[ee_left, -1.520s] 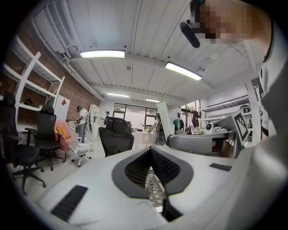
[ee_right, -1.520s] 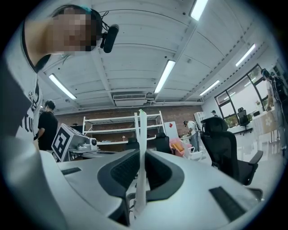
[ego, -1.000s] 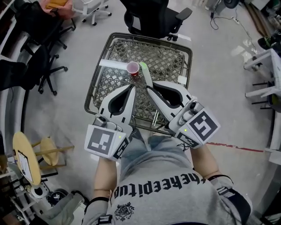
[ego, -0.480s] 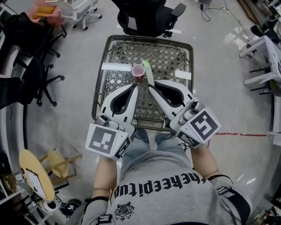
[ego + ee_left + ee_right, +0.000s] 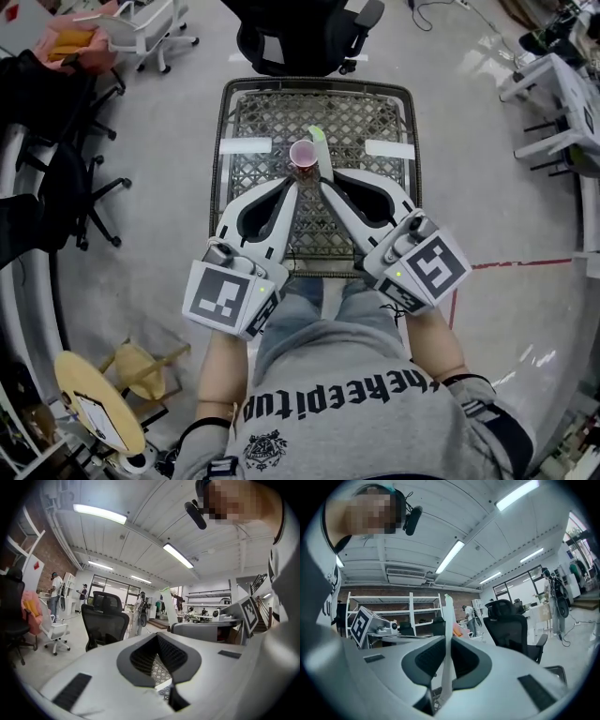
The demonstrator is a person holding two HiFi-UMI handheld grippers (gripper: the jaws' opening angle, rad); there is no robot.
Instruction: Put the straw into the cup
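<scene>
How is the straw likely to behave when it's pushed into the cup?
The straw runs straight past the right tongs without drooping, so it is probably stiff enough to steer. It looks thin and light, so it may pivot in the grip if its end catches the cup rim.

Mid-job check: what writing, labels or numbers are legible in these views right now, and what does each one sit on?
"theheepitup": across the person's grey shirt; the fourth letter may be a k.
Crest under that print: too small to read.
Marker cubes: black-and-white square patterns only, no words.
Sheet on the round stool: too small to read.
</scene>
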